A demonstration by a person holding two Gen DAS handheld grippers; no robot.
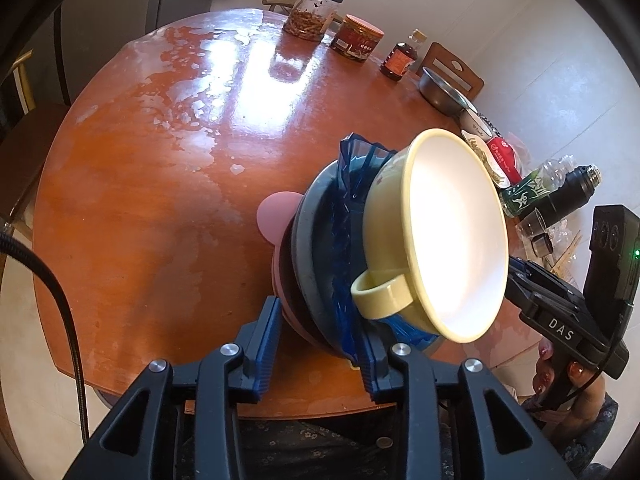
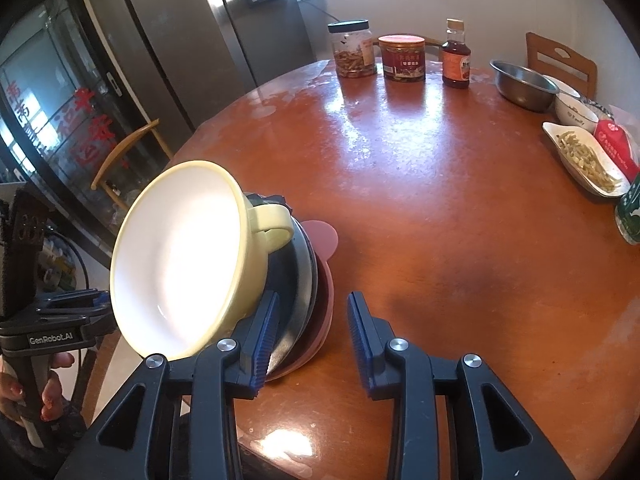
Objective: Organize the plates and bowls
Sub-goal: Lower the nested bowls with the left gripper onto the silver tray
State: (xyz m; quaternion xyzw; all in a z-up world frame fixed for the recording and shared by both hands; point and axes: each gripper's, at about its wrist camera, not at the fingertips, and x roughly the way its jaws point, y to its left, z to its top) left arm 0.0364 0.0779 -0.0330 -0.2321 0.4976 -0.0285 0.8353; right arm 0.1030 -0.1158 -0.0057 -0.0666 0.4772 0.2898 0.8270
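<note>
A stack of dishes is held on edge above the round wooden table [image 1: 160,160]: a yellow bowl [image 1: 452,236] with a handle on top, then a blue ribbed glass dish [image 1: 352,184], a dark plate [image 1: 308,240] and a pink plate [image 1: 274,212] with ears. My left gripper [image 1: 320,336] is shut on the stack's near rim. In the right wrist view the yellow bowl [image 2: 180,264], dark plate [image 2: 302,276] and pink plate [image 2: 322,304] show at the left. My right gripper [image 2: 312,332] stands around the stack's opposite rim, jaws apart; contact is unclear.
At the table's far edge stand a clear jar [image 2: 354,50], a red tin [image 2: 402,58] and a sauce bottle [image 2: 456,56]. At the right are a steel bowl [image 2: 522,82], a white bowl [image 2: 574,110], a dish of green beans [image 2: 584,158] and a green bottle [image 2: 628,208]. Chairs surround the table.
</note>
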